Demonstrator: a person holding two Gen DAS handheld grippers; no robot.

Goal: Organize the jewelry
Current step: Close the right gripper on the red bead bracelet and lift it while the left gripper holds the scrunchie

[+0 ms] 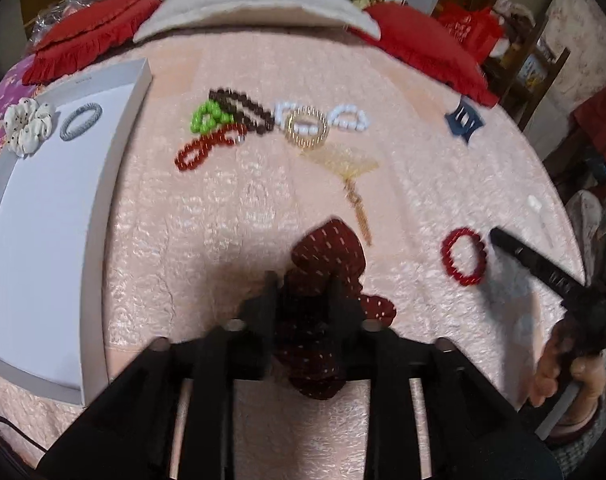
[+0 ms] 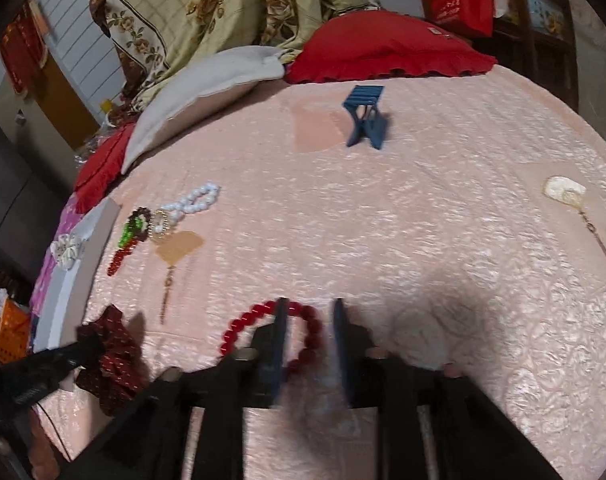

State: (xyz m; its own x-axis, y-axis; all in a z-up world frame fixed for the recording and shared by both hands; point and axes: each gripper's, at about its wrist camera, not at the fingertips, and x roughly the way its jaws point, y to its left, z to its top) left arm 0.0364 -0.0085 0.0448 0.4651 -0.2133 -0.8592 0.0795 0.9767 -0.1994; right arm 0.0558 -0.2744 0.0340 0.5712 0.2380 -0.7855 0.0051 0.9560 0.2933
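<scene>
We hold the left gripper (image 1: 303, 292) low over the pink bed cover (image 1: 231, 208), its fingers (image 1: 269, 300) closed on a dark red scrunchie (image 1: 327, 256) with pale flecks; the fabric bunches between and ahead of them. The same scrunchie (image 2: 111, 352) shows at the lower left of the right wrist view, pinched by the left fingers.

Our right gripper (image 2: 309, 312) sits over a red bead bracelet (image 2: 239, 328) lying flat on the cover. Its fingers (image 2: 281, 332) are parted, and the left one crosses over the ring of beads; we cannot tell whether it touches them.

Farther up the bed lies a cluster: a brown bead bracelet (image 1: 247, 110), a green one (image 1: 209, 118), a dark red one (image 1: 207, 148), a white bead bracelet (image 1: 343, 118) and a gold ring-shaped bangle (image 1: 307, 132), overlapping or just beside one another. A tan fan-shaped pendant (image 1: 347, 164) lies just below them. A blue hair claw (image 2: 365, 118) stands well apart, near the red pillow (image 2: 383, 52).

At the left, a white box (image 1: 43, 220) holds a white fabric flower (image 1: 27, 126) and a grey hair tie (image 1: 81, 120) near its far end.
</scene>
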